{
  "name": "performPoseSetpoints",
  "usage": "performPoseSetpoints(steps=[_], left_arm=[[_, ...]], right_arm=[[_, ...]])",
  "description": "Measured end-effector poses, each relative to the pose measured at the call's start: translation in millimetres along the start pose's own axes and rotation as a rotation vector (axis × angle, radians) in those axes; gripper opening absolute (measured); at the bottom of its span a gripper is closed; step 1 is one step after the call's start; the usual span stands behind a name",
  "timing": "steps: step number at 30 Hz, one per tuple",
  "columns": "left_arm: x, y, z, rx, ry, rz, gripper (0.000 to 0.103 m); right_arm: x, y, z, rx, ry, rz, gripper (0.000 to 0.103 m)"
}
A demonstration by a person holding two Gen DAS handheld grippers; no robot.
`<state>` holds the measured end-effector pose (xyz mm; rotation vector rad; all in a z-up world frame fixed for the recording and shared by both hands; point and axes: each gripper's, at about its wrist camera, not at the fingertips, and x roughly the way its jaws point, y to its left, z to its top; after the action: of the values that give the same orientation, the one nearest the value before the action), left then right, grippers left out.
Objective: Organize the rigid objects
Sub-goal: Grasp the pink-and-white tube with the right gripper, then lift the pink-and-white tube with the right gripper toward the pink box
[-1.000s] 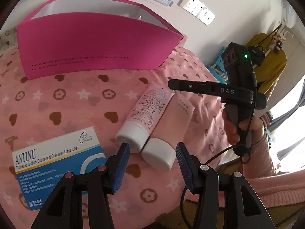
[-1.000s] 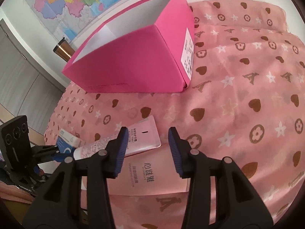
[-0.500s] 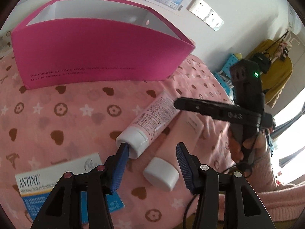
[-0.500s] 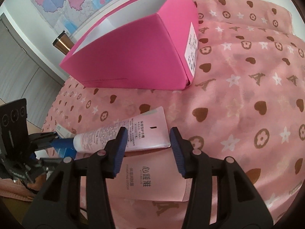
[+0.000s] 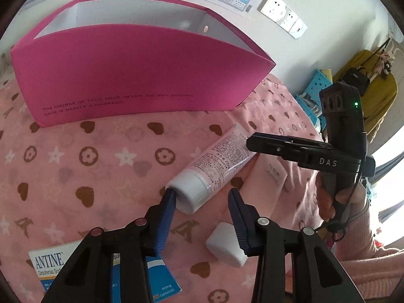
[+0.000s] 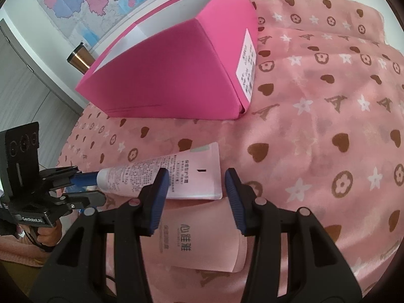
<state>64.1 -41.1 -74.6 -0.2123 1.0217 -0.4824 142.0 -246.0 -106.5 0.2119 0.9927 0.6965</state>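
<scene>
Left gripper (image 5: 200, 197): jaws closing, not yet clamped; the left pad touches the cap of the printed tube (image 5: 214, 166), the right pad stands clear of it.
Right gripper (image 6: 195, 184): released, hovering over both tubes' flat ends, gripping nothing.
Printed tube: lying on the pink cloth (image 6: 328, 126), near the pink box (image 5: 131, 75).
Plain tube (image 6: 199, 242): just beside the printed one (white cap (image 5: 226, 245) toward the left gripper).
Medicine box (image 5: 50, 265): on the cloth, partly under the left gripper.
</scene>
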Motion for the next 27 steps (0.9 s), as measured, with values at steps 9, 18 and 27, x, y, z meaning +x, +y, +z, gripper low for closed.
performPoseSetpoints(steps=[9, 18, 27], left_arm=[[-1.0, 0.6, 2.2, -0.01, -0.013, 0.046, 0.041], [1.4, 2.0, 5.7, -0.009, -0.026, 0.052, 0.041], [-10.6, -6.1, 13.7, 0.029, -0.067, 0.056, 0.041]], right_arm=[[-0.1, 4.6, -2.7, -0.013, -0.008, 0.017, 0.049], [-14.3, 4.6, -7.4, 0.009, -0.047, 0.057, 0.049], [-27.8, 9.0, -4.5, 0.008, -0.084, 0.05, 0.049]])
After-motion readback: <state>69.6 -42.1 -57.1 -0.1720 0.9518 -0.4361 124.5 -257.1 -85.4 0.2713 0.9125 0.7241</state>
